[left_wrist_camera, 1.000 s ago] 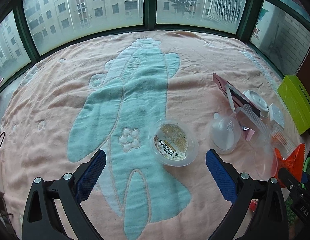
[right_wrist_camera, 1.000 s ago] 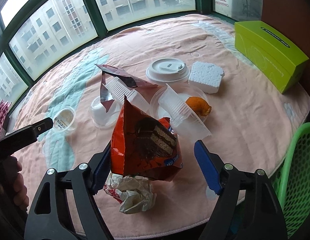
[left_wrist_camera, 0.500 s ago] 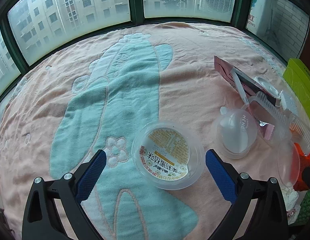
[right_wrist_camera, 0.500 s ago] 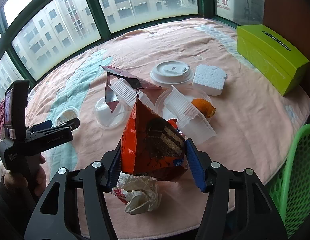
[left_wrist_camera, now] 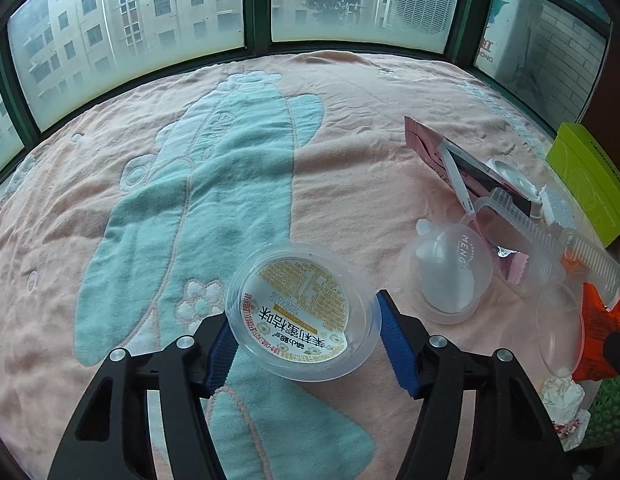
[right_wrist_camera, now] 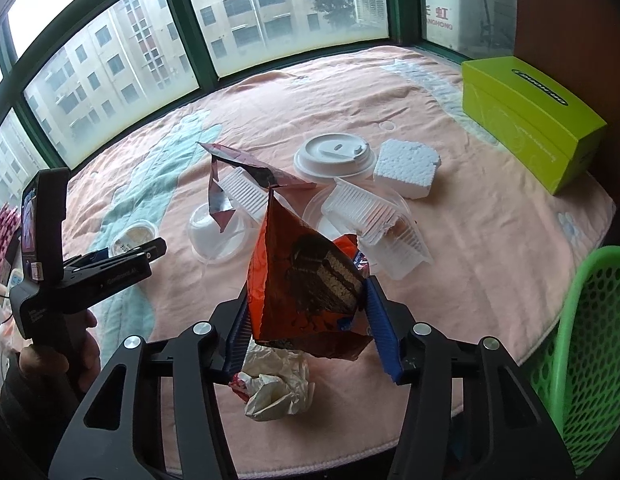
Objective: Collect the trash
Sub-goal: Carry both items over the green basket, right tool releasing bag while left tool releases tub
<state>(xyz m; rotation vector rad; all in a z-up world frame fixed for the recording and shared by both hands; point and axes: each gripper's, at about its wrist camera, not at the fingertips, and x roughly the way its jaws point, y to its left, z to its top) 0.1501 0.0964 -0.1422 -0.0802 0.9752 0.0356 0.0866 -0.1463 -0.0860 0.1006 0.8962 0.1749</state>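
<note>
Our left gripper [left_wrist_camera: 304,338] has its blue pads pressed against opposite sides of a round clear plastic cup [left_wrist_camera: 302,314], label up and tilted, on or just above the pink and teal blanket [left_wrist_camera: 350,160]; we cannot tell whether it has left the cloth. Our right gripper [right_wrist_camera: 306,320] is clamped on an orange snack wrapper [right_wrist_camera: 306,280], which stands tall between the fingers, long axis pointing up and away.

Just beneath the right fingers lies a crumpled paper wad [right_wrist_camera: 276,390]. Farther out sit a clear ribbed tray [right_wrist_camera: 374,220], a white cup lid [right_wrist_camera: 330,156] and a foam block [right_wrist_camera: 406,168]; a domed clear lid [left_wrist_camera: 450,276] lies just right of the left gripper's cup.

The green mesh basket [right_wrist_camera: 586,360] stands at the near right edge, beside our right gripper and well apart from the left. We judge the wrapper goes in first, with a short swing to the right; the cup must cross the whole pile.
</note>
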